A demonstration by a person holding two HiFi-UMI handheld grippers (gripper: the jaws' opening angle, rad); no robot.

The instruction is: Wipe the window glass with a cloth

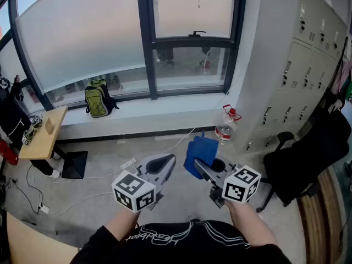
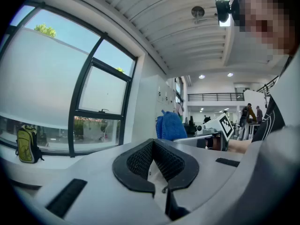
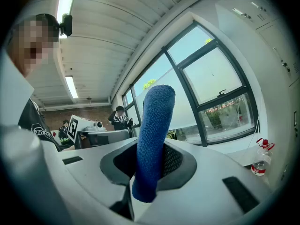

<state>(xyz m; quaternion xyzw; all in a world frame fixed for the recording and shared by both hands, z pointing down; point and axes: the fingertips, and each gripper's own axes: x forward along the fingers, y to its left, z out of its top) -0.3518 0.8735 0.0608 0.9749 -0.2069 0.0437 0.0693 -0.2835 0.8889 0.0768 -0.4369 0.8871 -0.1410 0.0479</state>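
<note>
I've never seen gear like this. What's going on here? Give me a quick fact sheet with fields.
left tool: shut, holding nothing
right tool: shut on blue cloth
window glass: ahead, cloth not touching it
by the window: green backpack
near the lockers: water bottle

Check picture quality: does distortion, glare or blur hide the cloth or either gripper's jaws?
Head view: even daylight, sharp, window frame bowed; blue cloth plain. Left gripper view: heavy fisheye, dark corners, left gripper sharp, jaws together. Right gripper view: same fisheye, right gripper shut on the cloth, no washout.
</note>
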